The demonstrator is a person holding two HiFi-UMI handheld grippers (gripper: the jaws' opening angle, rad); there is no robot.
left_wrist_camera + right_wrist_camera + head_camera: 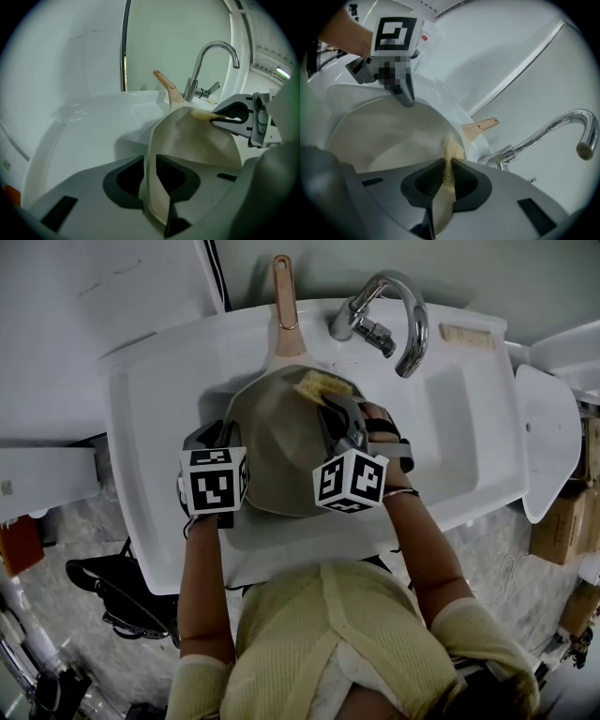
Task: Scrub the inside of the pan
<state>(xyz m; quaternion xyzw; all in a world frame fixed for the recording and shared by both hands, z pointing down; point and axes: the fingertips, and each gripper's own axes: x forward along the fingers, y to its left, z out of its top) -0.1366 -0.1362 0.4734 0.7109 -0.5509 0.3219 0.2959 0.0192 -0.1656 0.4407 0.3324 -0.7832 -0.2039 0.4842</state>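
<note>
The left tongs (150, 183) are clamped on the near rim of the pan (277, 451), holding it tilted in the sink (450, 418). Scrubbing looks under way: the right tongs (446, 180) pinch a sponge (323, 387) against the pan's far inner wall, near the handle (284, 296). Next, I'd guess, sweep it across the base while the left braces. The tap (394, 315) hangs just beyond, crowding far strokes.

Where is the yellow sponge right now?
The sponge sits near the centre of the head view, pinched in the right hand-held gripper at the pan's far inner wall, near its handle.
</note>
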